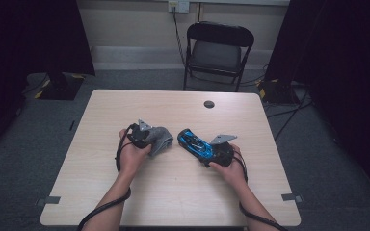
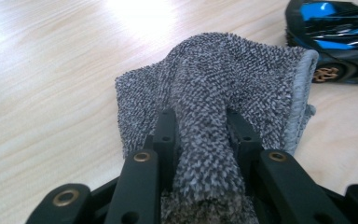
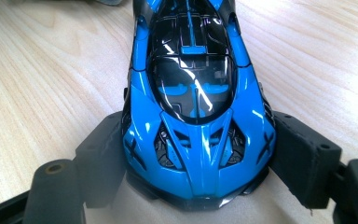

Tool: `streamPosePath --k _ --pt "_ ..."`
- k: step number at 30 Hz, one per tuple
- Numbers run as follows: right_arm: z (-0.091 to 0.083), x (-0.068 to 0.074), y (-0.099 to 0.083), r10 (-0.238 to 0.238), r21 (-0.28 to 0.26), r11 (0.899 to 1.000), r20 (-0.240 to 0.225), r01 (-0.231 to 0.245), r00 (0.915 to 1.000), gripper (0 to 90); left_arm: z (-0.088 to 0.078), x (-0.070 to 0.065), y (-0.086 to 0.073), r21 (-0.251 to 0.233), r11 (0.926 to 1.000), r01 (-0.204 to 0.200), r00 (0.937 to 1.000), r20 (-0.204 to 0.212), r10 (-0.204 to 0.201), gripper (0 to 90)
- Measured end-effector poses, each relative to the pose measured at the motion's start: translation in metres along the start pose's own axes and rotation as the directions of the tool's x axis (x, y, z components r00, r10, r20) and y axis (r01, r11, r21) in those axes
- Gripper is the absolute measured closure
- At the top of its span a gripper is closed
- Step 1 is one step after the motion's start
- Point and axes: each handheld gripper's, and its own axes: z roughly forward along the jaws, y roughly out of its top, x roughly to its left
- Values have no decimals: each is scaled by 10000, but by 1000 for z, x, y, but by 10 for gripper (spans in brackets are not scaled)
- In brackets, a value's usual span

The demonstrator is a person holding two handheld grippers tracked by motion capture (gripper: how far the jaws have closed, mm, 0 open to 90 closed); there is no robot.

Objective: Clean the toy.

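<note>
**Cloth in one gripper, toy car in the other**

The left gripper (image 2: 200, 135) has its jaws clamped on a bunched fold of a grey, nubbly terry cloth (image 2: 223, 74), which spreads out ahead onto the pale wooden table (image 2: 42, 93). The right gripper (image 3: 198, 154) pinches the sides of a glossy blue-and-black toy sports car (image 3: 191, 84), which rests on the tabletop. In the high view, cloth (image 1: 161, 139) and car (image 1: 195, 143) lie just beside each other near the table's middle, a black folding chair (image 1: 217, 48) standing beyond.

No readable text, labels, brands or numbers found, neither on the glossy blue and black toy car (image 3: 196, 102), nor elsewhere in frame
</note>
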Motion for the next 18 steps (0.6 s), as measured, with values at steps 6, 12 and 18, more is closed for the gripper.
streamPosePath --k 6,12,18 --pt "0 0 0 -23 8 10000 10 23 10000 246 -10 -3 -6 -149 9998 -99 9999 136 101 699" --pt "-1 0 0 -151 -3 9999 -50 151 9999 237 -14 -6 -9 -162 9997 -195 9996 201 198 699" --pt "-9 -2 5 -238 -481 9986 -97 233 9997 203 -13 -9 -12 -210 9996 -179 9994 288 185 699"
